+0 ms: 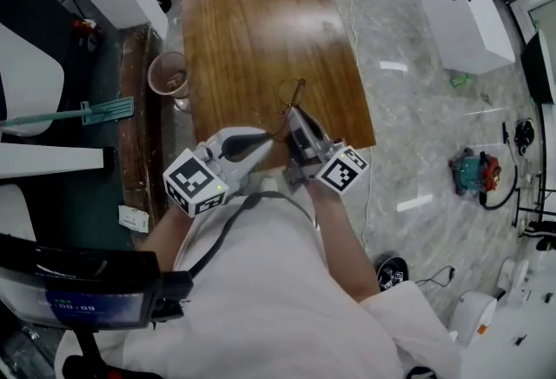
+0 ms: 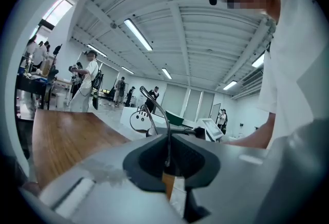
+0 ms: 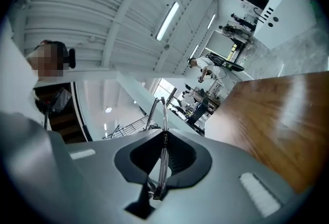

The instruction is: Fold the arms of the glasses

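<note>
Between the two sets of fingers, the thin dark wire glasses [image 1: 292, 97] could get bent or snapped, I think, because both grippers hold them at once, and any pull or twist the wrong way goes straight into the little hinge. The grey left gripper [image 2: 168, 138] has its dark fingers [image 2: 146, 159] squeezed nearly together on one skinny curved arm [image 2: 160, 111] of the glasses. Such a thin wire could slide out if the squeeze is soft, or bow if the push is too hard. The grey right gripper [image 3: 164, 138] has its fingers [image 3: 187, 159] pressed nearly together too, on what looks like the clear front part [image 3: 161, 166]. A hard pinch there might scratch or pop a lens. If one gripper lets go while the other is tipped, the glasses could swing and drop. The arm comes up and out from between the left fingers and curves over at its tip, so that grip sits low on it. The front part runs straight through the gap of the right fingers and pokes out past their tips. Seen from the head view, the two grippers meet tip to tip, and the glasses stick out just beyond them, over the near end of the brown wooden tabletop [image 1: 261, 12]. The glasses seem to be held up off it.
</note>
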`<state>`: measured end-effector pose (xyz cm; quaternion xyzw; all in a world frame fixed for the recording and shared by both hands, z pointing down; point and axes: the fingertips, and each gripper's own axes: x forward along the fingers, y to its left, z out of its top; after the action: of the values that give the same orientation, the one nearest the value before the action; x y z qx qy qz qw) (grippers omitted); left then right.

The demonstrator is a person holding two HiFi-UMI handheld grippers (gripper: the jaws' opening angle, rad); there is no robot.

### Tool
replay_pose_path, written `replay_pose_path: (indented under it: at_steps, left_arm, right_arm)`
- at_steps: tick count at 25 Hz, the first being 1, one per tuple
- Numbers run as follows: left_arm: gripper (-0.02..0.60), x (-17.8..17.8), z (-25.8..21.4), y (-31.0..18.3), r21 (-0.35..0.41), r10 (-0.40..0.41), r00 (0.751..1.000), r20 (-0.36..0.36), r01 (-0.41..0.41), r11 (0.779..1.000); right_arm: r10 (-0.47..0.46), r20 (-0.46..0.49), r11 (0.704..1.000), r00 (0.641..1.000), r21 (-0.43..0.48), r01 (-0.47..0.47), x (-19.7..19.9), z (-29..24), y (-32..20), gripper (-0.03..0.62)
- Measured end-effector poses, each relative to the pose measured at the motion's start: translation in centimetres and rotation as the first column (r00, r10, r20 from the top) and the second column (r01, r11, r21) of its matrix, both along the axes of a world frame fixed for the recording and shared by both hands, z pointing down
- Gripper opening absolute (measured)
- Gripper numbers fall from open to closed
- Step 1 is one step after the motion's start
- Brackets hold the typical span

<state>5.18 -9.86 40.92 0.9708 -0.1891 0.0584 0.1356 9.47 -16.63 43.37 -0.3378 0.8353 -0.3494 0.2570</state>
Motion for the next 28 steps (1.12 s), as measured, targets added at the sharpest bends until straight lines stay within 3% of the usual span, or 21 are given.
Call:
replay_pose_path:
  at_steps: [6,16,23,28]
  left_arm:
    - [0.031,0.0,0.6,-1.3,-0.076,-0.056,0.998,-0.034,0.053,0.996]
    - [0.034,-0.3,1.3,-2.0,-0.139,-0.116,0.993,-0.016,0.112,0.984]
    - [0.032,-1.2,1.2,-2.1,-0.132,-0.146,0.989,-0.024,0.141,0.981]
    - [0.005,-1.8,0.7,-3.1,-0.126,-0.158,0.987,-0.039,0.152,0.980]
  right_arm:
    - [-0.059,-0.109,0.996,0.992,0.056,0.065,-1.5,-0.2,0.9,0.026]
    - [-0.106,-0.260,0.982,0.960,0.123,0.142,-3.3,-0.6,1.8,0.026]
    - [-0.098,-0.272,0.986,0.957,0.101,0.130,-3.0,0.5,1.6,0.026]
    - [-0.148,-0.340,0.975,0.929,0.106,0.194,-4.1,1.1,2.4,0.026]
